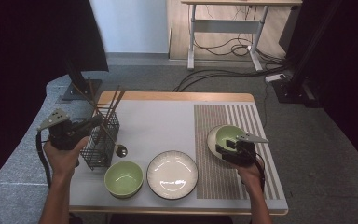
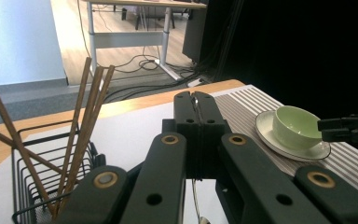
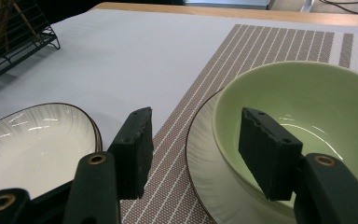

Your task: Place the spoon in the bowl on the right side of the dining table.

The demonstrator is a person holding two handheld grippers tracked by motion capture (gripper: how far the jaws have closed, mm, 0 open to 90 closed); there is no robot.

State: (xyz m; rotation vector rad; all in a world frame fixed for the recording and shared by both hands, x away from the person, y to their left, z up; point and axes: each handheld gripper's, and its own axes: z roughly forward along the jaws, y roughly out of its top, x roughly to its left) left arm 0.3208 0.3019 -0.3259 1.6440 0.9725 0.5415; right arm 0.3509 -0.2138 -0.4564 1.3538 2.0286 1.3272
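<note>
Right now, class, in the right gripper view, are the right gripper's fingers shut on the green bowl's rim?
No: the right gripper is open, one of its fingers over the green bowl, the other outside its rim.

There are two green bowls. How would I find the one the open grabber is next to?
Look at the striped placemat on the right part of the table. On it sits a white saucer-like plate, and the green bowl stands on that, with the right gripper open at its rim. The other green bowl sits straight on the pale mat, with no plate under it.

Lab: black curtains (image 1: 23, 42), floor cables (image 1: 223, 49).
</note>
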